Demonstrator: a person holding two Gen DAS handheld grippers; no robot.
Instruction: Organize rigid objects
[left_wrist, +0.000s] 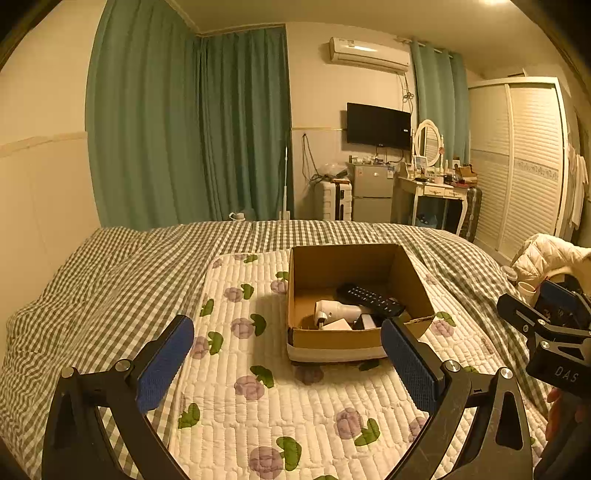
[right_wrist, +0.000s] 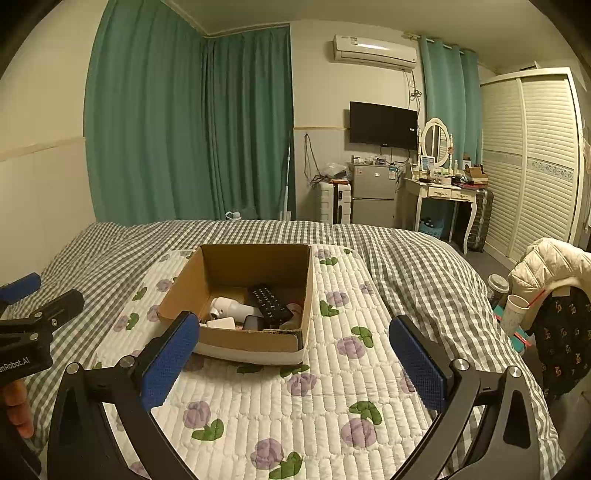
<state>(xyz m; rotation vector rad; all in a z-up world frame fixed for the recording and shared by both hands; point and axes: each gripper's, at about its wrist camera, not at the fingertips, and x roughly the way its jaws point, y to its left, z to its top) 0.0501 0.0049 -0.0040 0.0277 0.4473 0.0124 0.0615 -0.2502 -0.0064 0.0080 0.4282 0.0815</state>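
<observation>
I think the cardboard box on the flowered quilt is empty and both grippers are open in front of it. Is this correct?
Not quite. The cardboard box is not empty: it holds a black remote control, a white device and a few smaller items, seen clearly in the right wrist view. The rest stands: it sits on the flowered quilt, with the left gripper and right gripper open.

Left wrist view: low over the bed, facing its foot and the far wall; cardboard box (left_wrist: 360, 295) near, right of centre; right gripper (left_wrist: 546, 317) at the right edge.
Right wrist view: same height and heading, set further right; box (right_wrist: 240, 295) left of centre; left gripper (right_wrist: 33, 314) at the left edge.
Shared: box, quilted mat (left_wrist: 258, 398), curtains, television (right_wrist: 383, 124), wardrobe.
</observation>
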